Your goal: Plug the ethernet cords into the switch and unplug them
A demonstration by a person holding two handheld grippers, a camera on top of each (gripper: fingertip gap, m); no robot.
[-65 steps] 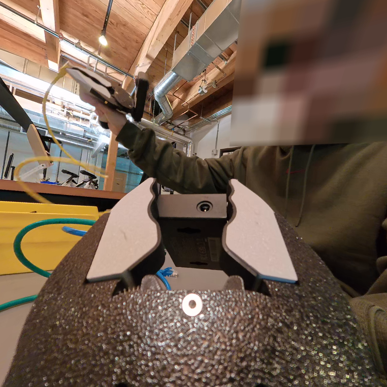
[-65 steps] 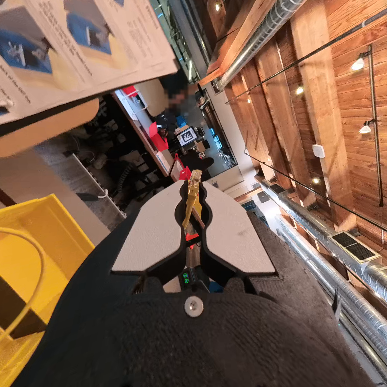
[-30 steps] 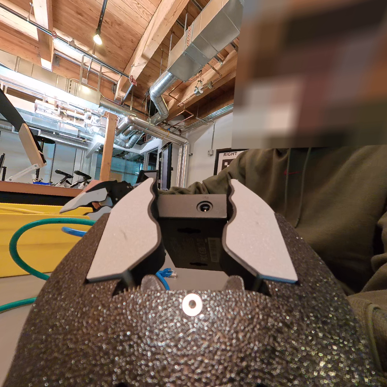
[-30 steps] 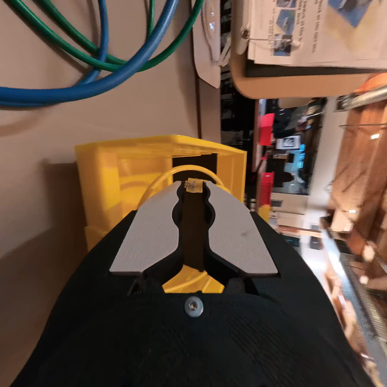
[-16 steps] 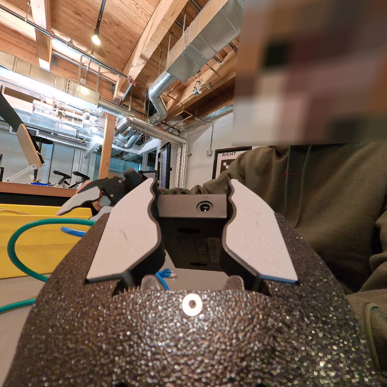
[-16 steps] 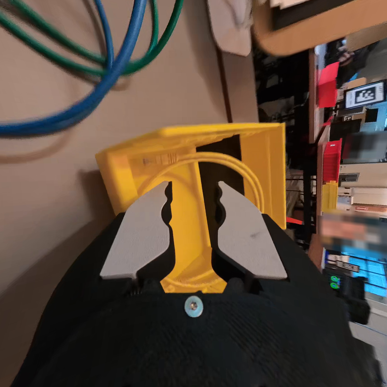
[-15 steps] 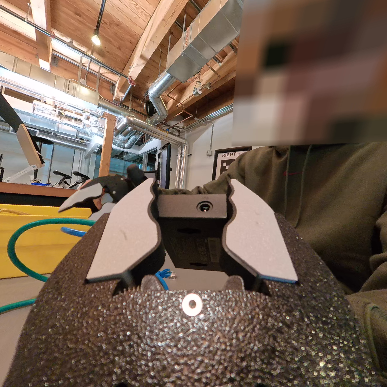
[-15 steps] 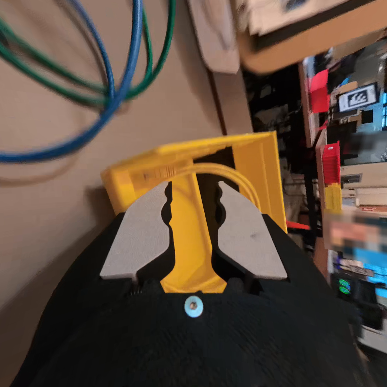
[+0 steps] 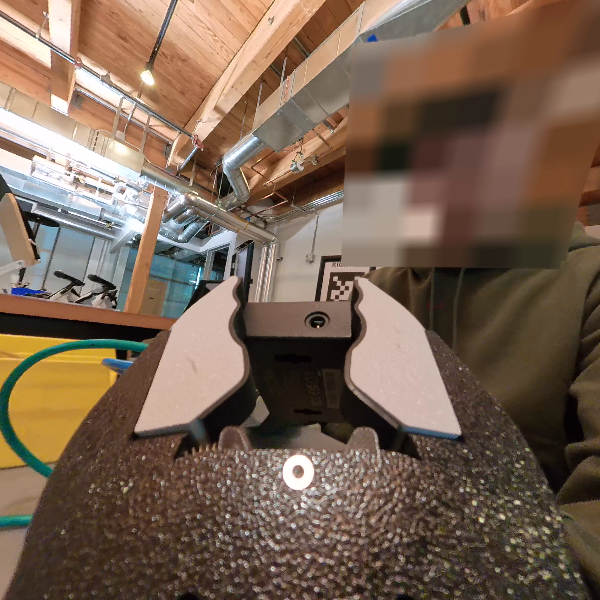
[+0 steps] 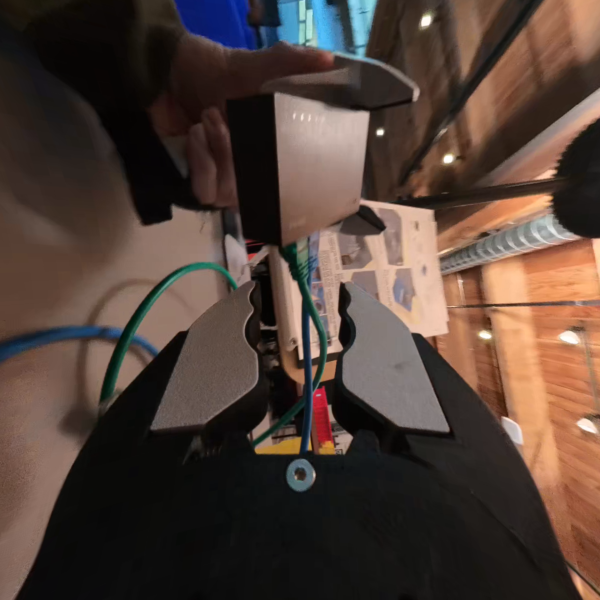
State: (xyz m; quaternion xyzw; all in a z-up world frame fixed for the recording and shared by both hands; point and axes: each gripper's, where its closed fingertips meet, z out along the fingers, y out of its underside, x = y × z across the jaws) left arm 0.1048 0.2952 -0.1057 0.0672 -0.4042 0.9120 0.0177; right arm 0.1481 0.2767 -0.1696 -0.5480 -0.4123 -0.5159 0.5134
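My left gripper point(image 9: 297, 303) is shut on the black switch point(image 9: 297, 328) and holds it off the table, its power socket facing me. In the right wrist view the switch point(image 10: 311, 162) shows ahead, clamped between the left gripper's fingers point(image 10: 367, 84), with a hand point(image 10: 211, 162) behind it. A green cord point(image 10: 297, 263) and a blue cord point(image 10: 306, 341) are plugged into its near side. My right gripper point(image 10: 297, 292) is open and empty just short of those plugs, and both cords run down between its fingers.
A yellow bin point(image 9: 48, 389) stands on the table at the left, with loops of the green cord point(image 9: 19, 373) in front of it. A person in an olive hoodie point(image 9: 487, 357) sits close ahead. A clipboard with printed sheets point(image 10: 389, 259) hangs behind the switch.
My right gripper carried the yellow cord down to the yellow bin, opened and let it go, then swung over to the switch's plugged side. My left gripper kept hold of the switch.
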